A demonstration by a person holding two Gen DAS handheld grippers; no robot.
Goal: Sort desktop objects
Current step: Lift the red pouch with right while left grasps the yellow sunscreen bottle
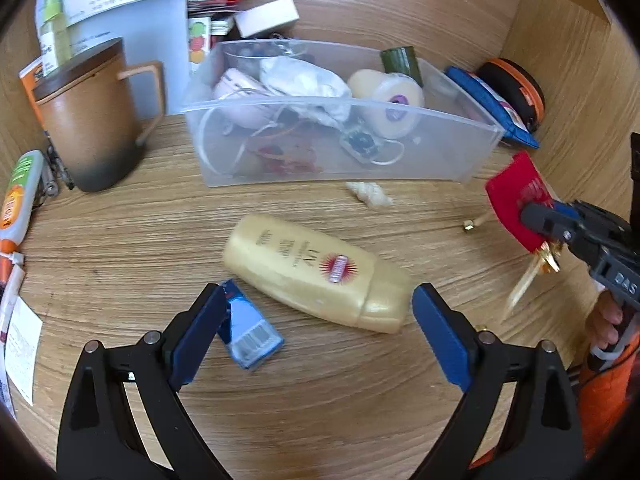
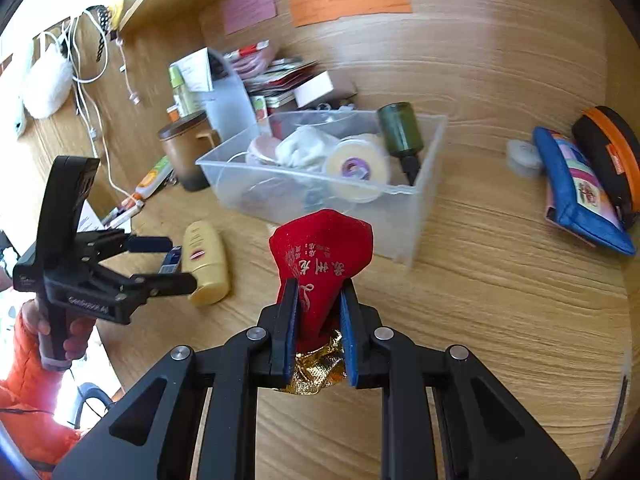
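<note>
My left gripper (image 1: 318, 300) is open over the desk, its fingers either side of a gold lotion bottle (image 1: 316, 272) lying on its side; a small blue box (image 1: 250, 330) lies by the left finger. My right gripper (image 2: 318, 308) is shut on a red velvet pouch (image 2: 320, 256) with gold lining, held above the desk in front of a clear plastic bin (image 2: 412, 216). The pouch (image 1: 516, 198) and right gripper (image 1: 538, 220) also show at the right of the left wrist view. The bin (image 1: 400, 156) holds a tape roll, white cloth, cables and a green bottle.
A brown lidded mug (image 1: 90, 116) stands left of the bin, with tubes and pens beside it. A blue pouch (image 2: 576, 192) and a black-orange case (image 2: 608, 148) lie at the right. Papers and a white box (image 1: 266, 16) sit behind the bin. A small shell-like piece (image 1: 370, 194) lies in front of it.
</note>
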